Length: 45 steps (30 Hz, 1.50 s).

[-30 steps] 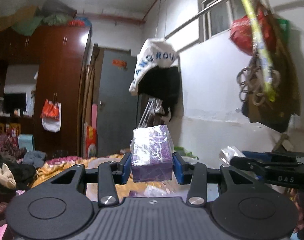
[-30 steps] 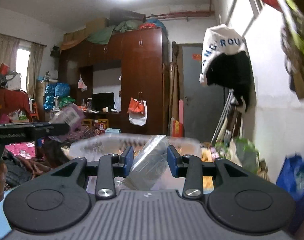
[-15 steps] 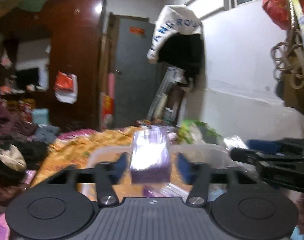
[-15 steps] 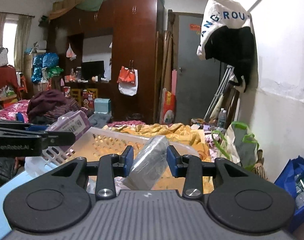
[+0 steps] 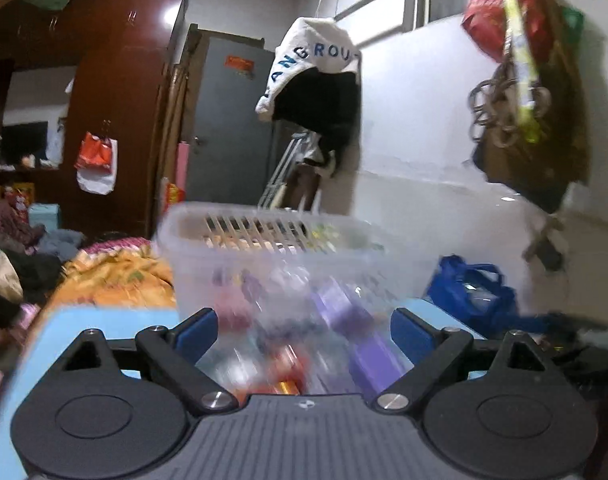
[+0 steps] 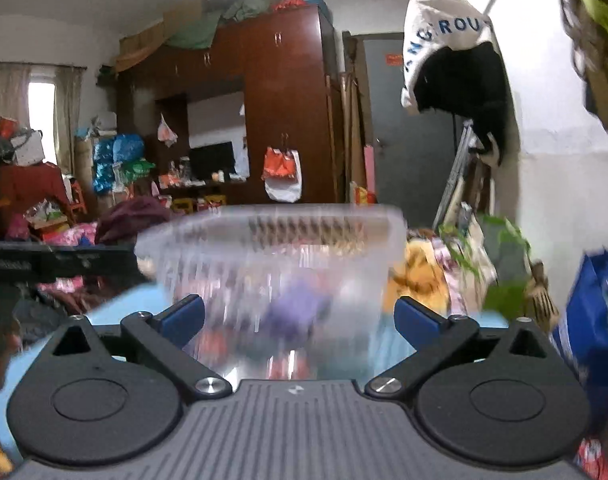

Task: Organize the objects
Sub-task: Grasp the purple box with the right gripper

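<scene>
A clear plastic basket [image 5: 263, 248] stands on a light blue table [image 5: 83, 320] right in front of both grippers; it also shows in the right wrist view [image 6: 271, 240]. Blurred packets lie inside it, among them a purple box [image 5: 344, 312], which also shows in the right wrist view [image 6: 295, 308]. My left gripper [image 5: 304, 332] is open and empty, its jaws wide apart before the basket wall. My right gripper [image 6: 299, 316] is open and empty too. The left gripper's body [image 6: 43, 260] shows at the left of the right wrist view.
A blue bag [image 5: 476, 292] sits at the right by the white wall. Orange bedding [image 5: 115, 276] and piled clothes lie left of the table. A dark wardrobe [image 6: 283, 120] and a grey door [image 5: 223, 128] stand behind. Bags hang from a rail [image 5: 524, 80] at the right.
Both grippers opened and let go: the purple box and the grey wrapped packet now lie in the basket. Both grippers dropped lower, close to the basket's near wall.
</scene>
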Motion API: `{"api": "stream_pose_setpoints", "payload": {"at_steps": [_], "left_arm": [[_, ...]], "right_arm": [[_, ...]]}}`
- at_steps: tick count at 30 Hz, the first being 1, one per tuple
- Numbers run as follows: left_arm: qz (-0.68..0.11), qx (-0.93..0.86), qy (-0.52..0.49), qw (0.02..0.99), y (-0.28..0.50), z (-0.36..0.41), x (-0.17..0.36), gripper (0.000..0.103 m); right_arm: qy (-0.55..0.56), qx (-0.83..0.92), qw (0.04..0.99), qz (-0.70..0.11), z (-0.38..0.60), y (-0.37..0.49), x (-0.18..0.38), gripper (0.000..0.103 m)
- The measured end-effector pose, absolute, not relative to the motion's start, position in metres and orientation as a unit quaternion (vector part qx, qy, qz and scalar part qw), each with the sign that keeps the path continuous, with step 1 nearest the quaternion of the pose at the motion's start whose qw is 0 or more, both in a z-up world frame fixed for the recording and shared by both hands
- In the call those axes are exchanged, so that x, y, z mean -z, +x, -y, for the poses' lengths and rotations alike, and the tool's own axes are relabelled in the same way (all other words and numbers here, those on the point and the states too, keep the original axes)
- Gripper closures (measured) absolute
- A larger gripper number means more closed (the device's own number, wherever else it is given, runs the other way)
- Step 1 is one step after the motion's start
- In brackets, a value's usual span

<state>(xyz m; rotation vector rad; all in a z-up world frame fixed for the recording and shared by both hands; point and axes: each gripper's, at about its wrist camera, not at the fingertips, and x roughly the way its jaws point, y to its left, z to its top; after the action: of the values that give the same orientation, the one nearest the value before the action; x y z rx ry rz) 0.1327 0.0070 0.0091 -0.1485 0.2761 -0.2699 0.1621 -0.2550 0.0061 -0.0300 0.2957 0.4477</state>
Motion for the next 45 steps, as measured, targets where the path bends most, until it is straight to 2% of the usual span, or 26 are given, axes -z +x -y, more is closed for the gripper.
{"api": "stream_pose_setpoints", "payload": {"at_steps": [4,11,13,14,24,25,27,32,40,45], "left_arm": [[-0.117,0.129,-0.087,0.981,0.107,-0.016,0.015,0.008],[-0.103,0.103,-0.093,0.985,0.107,-0.029,0.006,0.008],[-0.111,0.104,-0.095,0.984,0.111,-0.025,0.006,0.008],[-0.114,0.108,-0.095,0.983,0.113,-0.020,0.007,0.008],[-0.167,0.107,-0.032,0.980,0.145,0.044,0.017,0.010],[-0.177,0.104,-0.032,0.978,0.148,0.046,0.018,0.012],[-0.181,0.124,-0.031,0.975,0.148,0.048,0.020,0.034],[-0.146,0.102,-0.009,0.984,0.130,0.045,0.020,0.036],[-0.083,0.106,-0.033,0.990,0.106,0.012,0.014,0.036],[-0.073,0.117,-0.042,0.989,0.103,0.002,0.017,0.036]], "right_arm": [[0.033,-0.248,0.959,-0.137,0.255,0.128,0.022,0.000],[-0.060,-0.287,0.949,-0.115,0.188,0.120,0.017,0.000],[-0.064,-0.285,0.948,-0.128,0.181,0.127,0.018,0.012],[-0.059,-0.287,0.947,-0.131,0.182,0.129,0.019,0.031],[-0.027,-0.262,0.957,-0.118,0.237,0.119,0.016,0.031],[-0.021,-0.258,0.959,-0.119,0.240,0.122,0.015,0.031],[-0.017,-0.253,0.960,-0.118,0.241,0.126,0.015,0.031],[-0.021,-0.251,0.960,-0.119,0.236,0.131,0.020,0.030],[-0.018,-0.231,0.968,-0.093,0.238,0.130,0.019,0.030],[-0.023,-0.232,0.967,-0.100,0.235,0.134,0.023,0.031]]}}
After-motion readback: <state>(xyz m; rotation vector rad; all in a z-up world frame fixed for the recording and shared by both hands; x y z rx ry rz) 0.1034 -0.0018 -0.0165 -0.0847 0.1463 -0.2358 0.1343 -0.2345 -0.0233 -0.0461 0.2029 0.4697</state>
